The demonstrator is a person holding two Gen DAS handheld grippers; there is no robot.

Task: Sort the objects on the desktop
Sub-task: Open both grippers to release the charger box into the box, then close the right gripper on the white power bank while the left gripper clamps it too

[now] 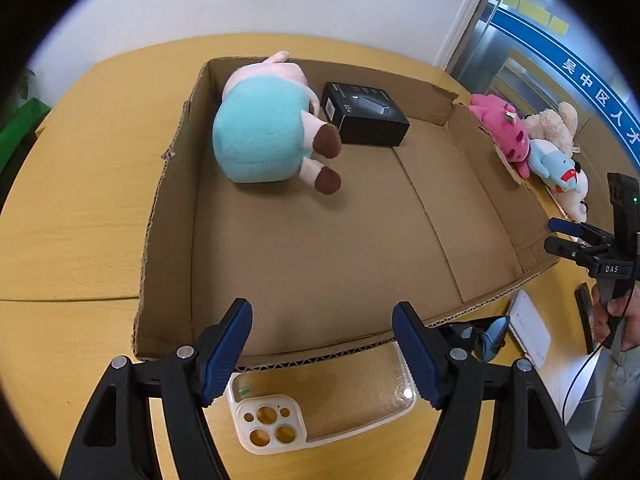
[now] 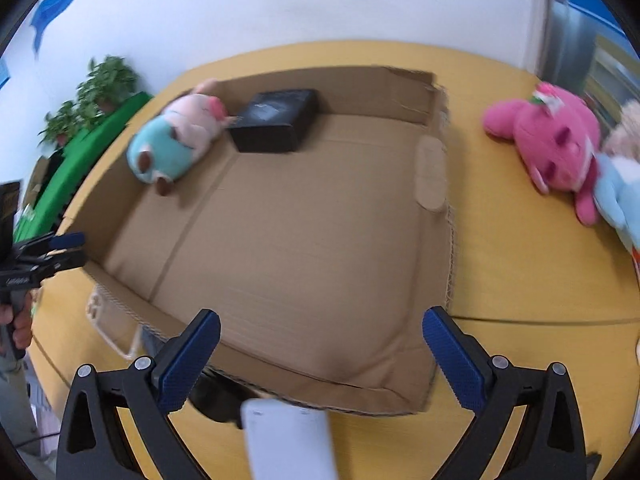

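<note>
At six o'clock below your left gripper, the clear phone case lies flat on the yellow table, just outside the near wall of the cardboard box. Your jaws stand apart with nothing between them, probably lined up for that case. Your right gripper is spread wide and empty over a white slab at its six o'clock. Sorted items sit together at the box's eleven o'clock corner: the pig plush beside the black carton. At two o'clock, outside the box, the pink plush and its neighbours wait unsorted.
</note>
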